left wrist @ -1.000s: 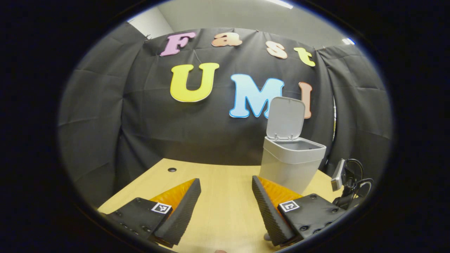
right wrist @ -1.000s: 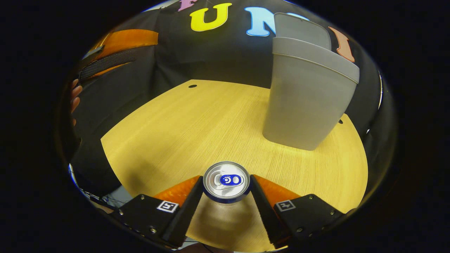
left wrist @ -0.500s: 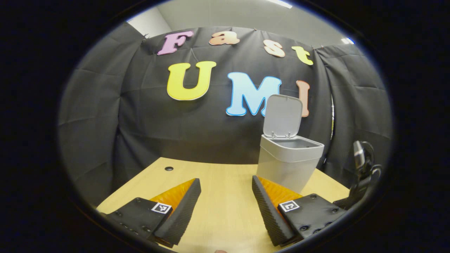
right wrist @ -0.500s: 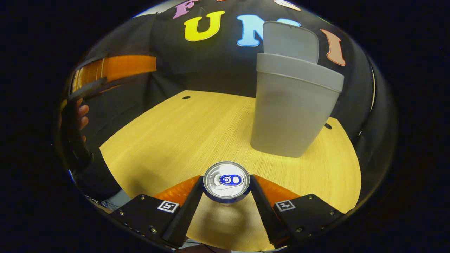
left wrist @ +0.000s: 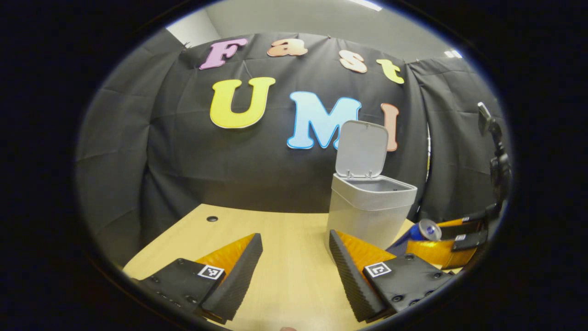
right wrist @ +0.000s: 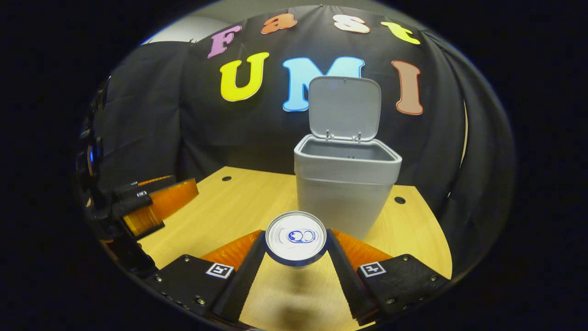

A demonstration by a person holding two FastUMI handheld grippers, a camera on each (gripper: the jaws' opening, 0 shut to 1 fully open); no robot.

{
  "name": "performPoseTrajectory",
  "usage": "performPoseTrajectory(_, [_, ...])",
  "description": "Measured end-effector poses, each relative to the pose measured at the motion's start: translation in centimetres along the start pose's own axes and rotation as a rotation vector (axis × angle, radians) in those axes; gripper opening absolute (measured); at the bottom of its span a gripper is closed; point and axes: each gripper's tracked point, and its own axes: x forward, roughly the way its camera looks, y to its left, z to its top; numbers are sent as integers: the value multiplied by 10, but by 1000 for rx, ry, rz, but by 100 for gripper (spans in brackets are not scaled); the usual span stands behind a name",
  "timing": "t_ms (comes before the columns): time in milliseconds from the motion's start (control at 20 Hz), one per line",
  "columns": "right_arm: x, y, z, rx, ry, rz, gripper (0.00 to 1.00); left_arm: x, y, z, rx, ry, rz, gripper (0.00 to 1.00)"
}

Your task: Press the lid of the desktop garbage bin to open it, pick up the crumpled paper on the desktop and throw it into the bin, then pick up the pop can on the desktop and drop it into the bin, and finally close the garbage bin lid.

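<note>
The grey bin point(right wrist: 345, 184) stands on the wooden table with its lid point(right wrist: 344, 106) raised upright at the back. My right gripper point(right wrist: 296, 246) is shut on the pop can point(right wrist: 296, 237), whose silver top faces the camera, held above the table in front of the bin. In the left gripper view the bin point(left wrist: 367, 207) is to the right, and the can point(left wrist: 420, 232) shows beside it, held by the right gripper point(left wrist: 455, 236). My left gripper point(left wrist: 294, 271) is open over the table with nothing between its fingers. It also shows at the left of the right gripper view as the left gripper point(right wrist: 149, 204).
The wooden table point(right wrist: 229, 202) has small round holes near its back corners point(right wrist: 226, 178) point(right wrist: 399, 200). Black cloth walls close in the back and sides. A camera mount point(left wrist: 494, 138) stands at the far right of the left gripper view.
The right gripper has lifted the can off the table and tilted up, so the bin's open mouth now shows. The left gripper has drifted slightly left; the can now shows beside the bin.
</note>
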Motion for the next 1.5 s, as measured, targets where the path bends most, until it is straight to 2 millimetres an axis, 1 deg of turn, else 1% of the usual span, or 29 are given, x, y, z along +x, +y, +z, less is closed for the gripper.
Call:
performPoseTrajectory(200, [-2,-8,41,-5,-89,-13,84,1,-1,1,-6,-2,0,96])
performPoseTrajectory(550, [-1,-12,111,28,-260,-1,84,-2,6,-2,-21,1,17,96])
performPoseTrajectory(650, [1,-15,128,24,-302,-10,84,-2,8,-2,-25,0,23,96])
performPoseTrajectory(750, [5,-19,138,17,-328,-21,84,-2,8,-2,-28,2,24,96])
performPoseTrajectory(950, [16,-28,152,-7,-361,-48,84,-1,11,-3,-30,5,30,96])
performPoseTrajectory(1150, [40,-38,157,-29,-350,-77,84,0,11,-2,-27,5,30,96])
performPoseTrajectory(1250, [52,-39,158,-28,-337,-81,84,0,10,-1,-25,2,31,96])
performPoseTrajectory(1350, [63,-36,152,-25,-309,-69,84,0,11,0,-28,-2,33,96])
performPoseTrajectory(1500, [77,-37,147,-43,-272,-74,84,-1,13,-2,-35,0,39,96])
